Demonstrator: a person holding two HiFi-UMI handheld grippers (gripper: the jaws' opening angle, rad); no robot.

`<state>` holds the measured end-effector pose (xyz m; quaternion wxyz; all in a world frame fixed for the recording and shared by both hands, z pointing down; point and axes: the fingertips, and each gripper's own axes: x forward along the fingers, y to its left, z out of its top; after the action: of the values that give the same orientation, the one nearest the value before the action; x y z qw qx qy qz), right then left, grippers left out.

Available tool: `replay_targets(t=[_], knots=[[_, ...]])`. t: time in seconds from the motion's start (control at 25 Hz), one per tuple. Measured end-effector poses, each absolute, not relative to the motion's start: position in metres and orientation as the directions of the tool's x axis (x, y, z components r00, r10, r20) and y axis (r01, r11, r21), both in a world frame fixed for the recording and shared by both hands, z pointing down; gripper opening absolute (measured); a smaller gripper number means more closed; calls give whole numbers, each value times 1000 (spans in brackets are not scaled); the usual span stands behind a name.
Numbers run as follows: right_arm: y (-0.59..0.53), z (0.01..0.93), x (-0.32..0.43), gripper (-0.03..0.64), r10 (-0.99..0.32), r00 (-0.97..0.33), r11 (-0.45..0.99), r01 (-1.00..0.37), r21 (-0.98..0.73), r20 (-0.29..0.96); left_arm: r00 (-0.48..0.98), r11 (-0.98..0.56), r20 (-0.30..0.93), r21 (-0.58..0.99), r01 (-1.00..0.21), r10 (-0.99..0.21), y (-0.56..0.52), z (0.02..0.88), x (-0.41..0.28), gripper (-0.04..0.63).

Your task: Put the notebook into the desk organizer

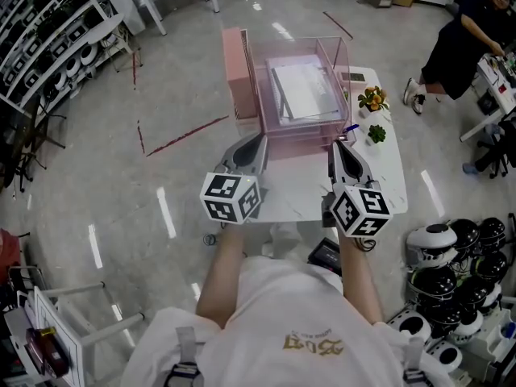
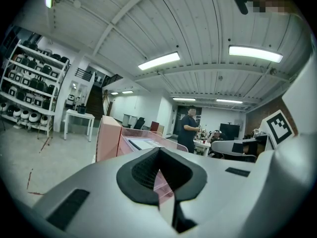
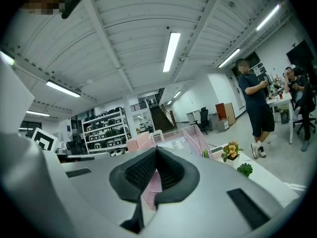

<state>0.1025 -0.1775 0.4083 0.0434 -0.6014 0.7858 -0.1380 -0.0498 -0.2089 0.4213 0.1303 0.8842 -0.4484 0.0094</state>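
Both left gripper (image 1: 258,141) and right gripper (image 1: 339,145) are held shut, empty. Just ahead, notebook (image 1: 302,91) is seen lying inside pink desk organizer (image 1: 239,75).

Bright, cool and even throughout, lit by fluorescent ceiling strips (image 2: 255,53) above and ahead of the left gripper (image 2: 159,155) and over the right gripper (image 3: 156,152). Long white glare streaks on the glossy floor (image 1: 165,212), left of and just behind both tools in the head view. Only faint, soft shadows. Heavy fisheye bending toward the edges of both gripper views, with dark, vignetted corners. Soft and out of focus on the grey jaw bodies nearest each lens, sharper across the room beyond the jaws.
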Motion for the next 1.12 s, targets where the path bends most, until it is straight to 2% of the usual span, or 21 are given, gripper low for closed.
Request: replay_targets(t=[0.36, 1.12], knots=[[-180, 411, 102, 11, -960, -244, 217, -959, -184, 136, 597, -564, 130, 221, -796, -792, -211, 420, -51, 14], [-186, 416, 93, 11, -956, -249, 221, -958, -183, 153, 608, -569, 134, 241, -786, -783, -219, 427, -57, 14]])
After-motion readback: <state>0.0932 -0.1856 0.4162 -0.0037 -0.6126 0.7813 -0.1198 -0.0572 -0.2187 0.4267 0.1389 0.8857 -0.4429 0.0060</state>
